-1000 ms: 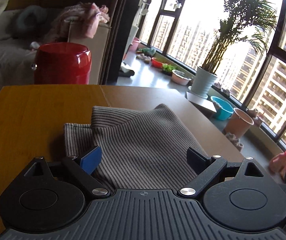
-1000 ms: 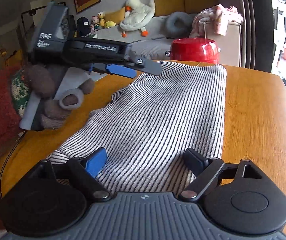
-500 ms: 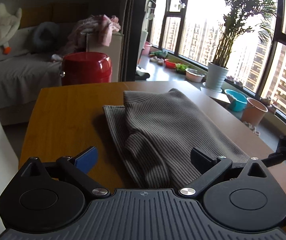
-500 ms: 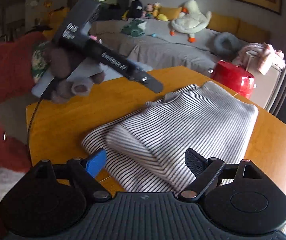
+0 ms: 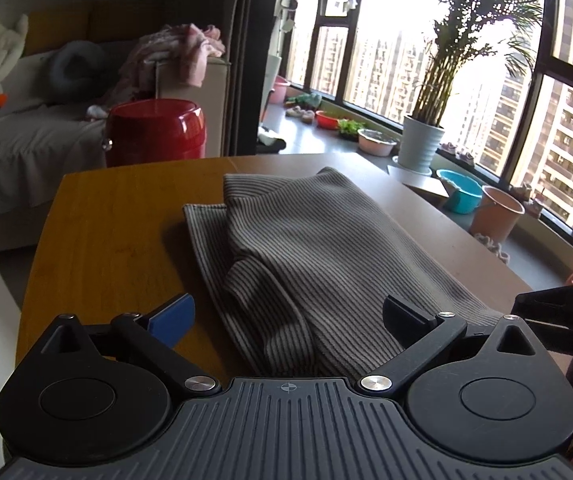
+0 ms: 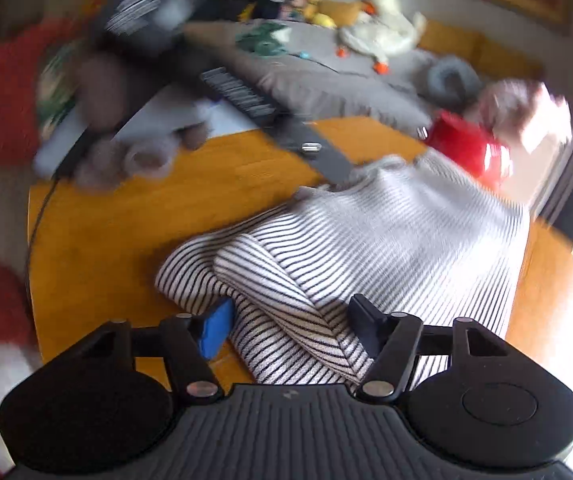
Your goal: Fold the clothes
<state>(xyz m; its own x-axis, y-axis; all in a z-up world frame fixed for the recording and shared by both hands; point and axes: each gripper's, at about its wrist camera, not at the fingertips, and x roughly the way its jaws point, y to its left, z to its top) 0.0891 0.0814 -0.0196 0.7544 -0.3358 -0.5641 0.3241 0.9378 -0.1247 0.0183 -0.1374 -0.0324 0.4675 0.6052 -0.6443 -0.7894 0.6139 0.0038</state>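
Right wrist view: right gripper over the folded striped garment, its jaws closing.
Between those jaws lay the garment's near folded edge; whether the pads pressed it could not be told. The left gripper stood with jaws wide, its blue pad above bare desk, the dark pad over the cloth, gripping nothing. The garment lay folded mid-desk, a red stool beyond the far edge.

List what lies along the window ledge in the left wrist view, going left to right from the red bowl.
Red bowl → tray of greens → pink basin → white plant pot → turquoise basin → pink bucket.
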